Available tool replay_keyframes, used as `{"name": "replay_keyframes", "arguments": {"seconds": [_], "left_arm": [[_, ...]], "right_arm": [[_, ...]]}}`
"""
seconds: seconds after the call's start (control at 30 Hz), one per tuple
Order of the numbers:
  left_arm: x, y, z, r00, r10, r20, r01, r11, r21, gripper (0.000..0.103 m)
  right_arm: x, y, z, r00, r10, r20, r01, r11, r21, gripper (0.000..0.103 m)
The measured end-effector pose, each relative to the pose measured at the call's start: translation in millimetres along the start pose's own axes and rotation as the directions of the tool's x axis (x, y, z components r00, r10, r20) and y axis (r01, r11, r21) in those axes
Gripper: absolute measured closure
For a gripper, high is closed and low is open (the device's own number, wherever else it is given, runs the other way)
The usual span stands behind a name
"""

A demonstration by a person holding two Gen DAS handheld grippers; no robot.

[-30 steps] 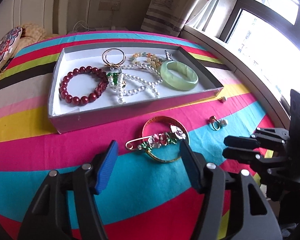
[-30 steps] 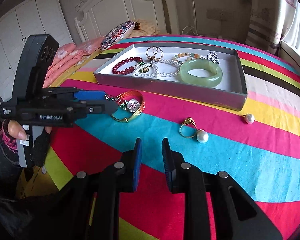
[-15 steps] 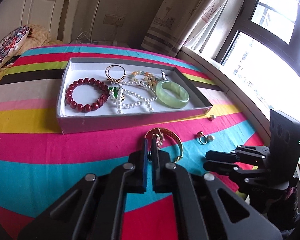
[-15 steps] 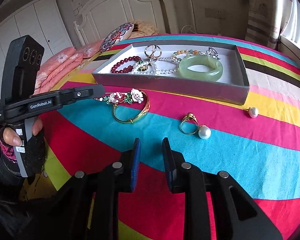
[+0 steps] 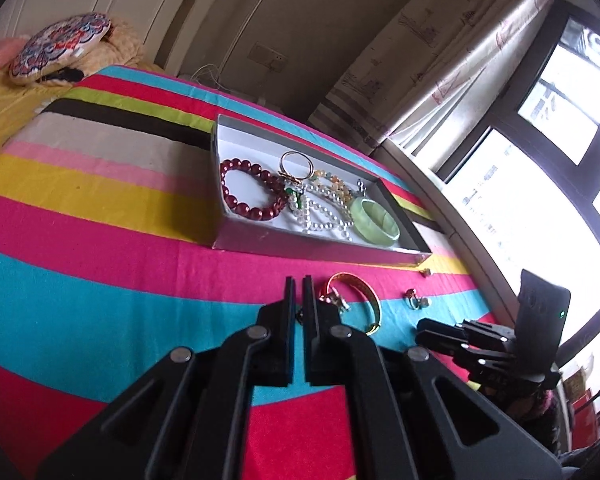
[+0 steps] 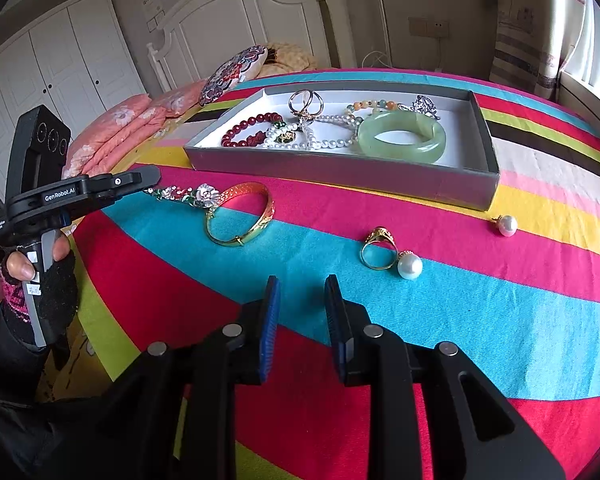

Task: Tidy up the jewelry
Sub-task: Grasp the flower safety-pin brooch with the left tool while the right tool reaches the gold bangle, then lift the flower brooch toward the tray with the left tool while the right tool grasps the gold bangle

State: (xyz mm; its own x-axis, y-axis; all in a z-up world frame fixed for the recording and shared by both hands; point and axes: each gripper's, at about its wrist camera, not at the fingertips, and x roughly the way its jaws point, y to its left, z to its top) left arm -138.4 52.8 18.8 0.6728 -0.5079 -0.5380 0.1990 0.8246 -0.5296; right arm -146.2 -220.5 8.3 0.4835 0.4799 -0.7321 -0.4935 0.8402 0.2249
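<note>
A grey jewelry box [image 6: 340,178] [image 5: 320,246] on the striped bed holds a red bead bracelet [image 6: 248,126], pearl strand, gold rings and a green jade bangle [image 6: 402,136]. My left gripper [image 5: 298,286] [image 6: 150,178] is shut on a flower brooch [image 6: 188,196] and holds it lifted beside a gold bangle [image 6: 240,220] [image 5: 360,296]. My right gripper [image 6: 300,296] is open and empty, low over the bed in front of a gold ring [image 6: 378,248] and a pearl [image 6: 410,266]. Another pearl earring [image 6: 507,225] lies near the box's right corner.
A patterned round cushion [image 6: 234,70] and pink pillows [image 6: 132,128] lie at the bed head. A window and curtain [image 5: 440,80] run along the far side of the bed. The striped cover [image 6: 460,320] extends to the right.
My left gripper has closed on the flower brooch and lifted it off the gold bangle, swinging left. My right gripper has barely moved and stays open.
</note>
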Motion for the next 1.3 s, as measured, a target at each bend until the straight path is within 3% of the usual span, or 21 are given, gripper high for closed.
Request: {"name": "replay_keyframes", "arguments": {"seconds": [0.13,0.23,0.3,0.37,0.43,0.5,0.63,0.73,0.87,0.93,1.13,1.27,1.3], "left_arm": [[1.6,11.9,1.7,0.999,-0.001,-0.033,-0.001,0.999,-0.045,0.101],[2.4,14.0,2.5,0.998,0.043,-0.041,-0.045,0.998,-0.043,0.1],[1.1,11.4,2.3,0.996,0.081,-0.044,-0.081,0.997,-0.012,0.092],[-0.6,5.9,1.1,0.989,0.139,-0.041,-0.138,0.989,0.044,0.056],[-4.1,-2.0,1.0,0.984,0.174,-0.026,-0.171,0.98,0.107,0.036],[-1.3,-13.9,-0.7,0.973,0.229,-0.038,-0.216,0.953,0.212,0.029],[14.8,-33.8,-8.8,0.938,0.342,-0.06,-0.291,0.87,0.399,0.019],[28.0,-42.0,-11.9,0.923,0.377,-0.082,-0.296,0.828,0.477,0.018],[49.1,-54.8,-16.8,0.907,0.401,-0.131,-0.244,0.753,0.612,0.019],[57.3,-57.6,-17.2,0.905,0.401,-0.145,-0.219,0.729,0.649,0.019],[62.8,-59.0,-14.2,0.931,0.31,-0.193,-0.115,0.75,0.651,0.04],[62.0,-60.7,-16.4,0.943,0.249,-0.221,-0.056,0.773,0.632,0.07],[61.8,-61.6,-17.3,0.944,0.25,-0.217,-0.058,0.77,0.636,0.072]], "right_arm": [[0.0,2.2,-0.2,1.0,0.0,0.001,0.0,1.0,-0.009,0.076],[1.1,3.3,0.4,1.0,-0.001,0.001,0.001,1.0,-0.013,0.075],[1.4,3.3,0.4,1.0,0.004,0.002,-0.004,1.0,-0.011,0.074],[1.8,3.3,0.8,1.0,0.007,0.002,-0.007,1.0,-0.009,0.074],[1.5,3.9,0.5,1.0,0.007,0.002,-0.007,1.0,-0.01,0.073],[1.8,4.3,0.7,1.0,0.008,0.002,-0.008,1.0,-0.012,0.072],[2.0,5.8,0.5,1.0,0.005,0.0,-0.005,1.0,-0.018,0.071],[3.6,13.7,7.2,0.999,-0.027,-0.042,0.026,0.999,-0.024,0.065],[8.0,36.9,28.1,0.994,-0.094,-0.049,0.088,0.989,-0.119,0.03],[16.1,44.8,36.6,0.994,-0.086,-0.064,0.075,0.985,-0.154,0.03],[48.8,58.9,45.6,0.987,-0.105,-0.119,0.076,0.97,-0.23,0.03],[64.0,69.2,52.1,0.984,-0.13,-0.121,0.092,0.956,-0.28,0.03],[67.9,71.1,53.0,0.982,-0.139,-0.124,0.098,0.951,-0.294,0.03]]}}
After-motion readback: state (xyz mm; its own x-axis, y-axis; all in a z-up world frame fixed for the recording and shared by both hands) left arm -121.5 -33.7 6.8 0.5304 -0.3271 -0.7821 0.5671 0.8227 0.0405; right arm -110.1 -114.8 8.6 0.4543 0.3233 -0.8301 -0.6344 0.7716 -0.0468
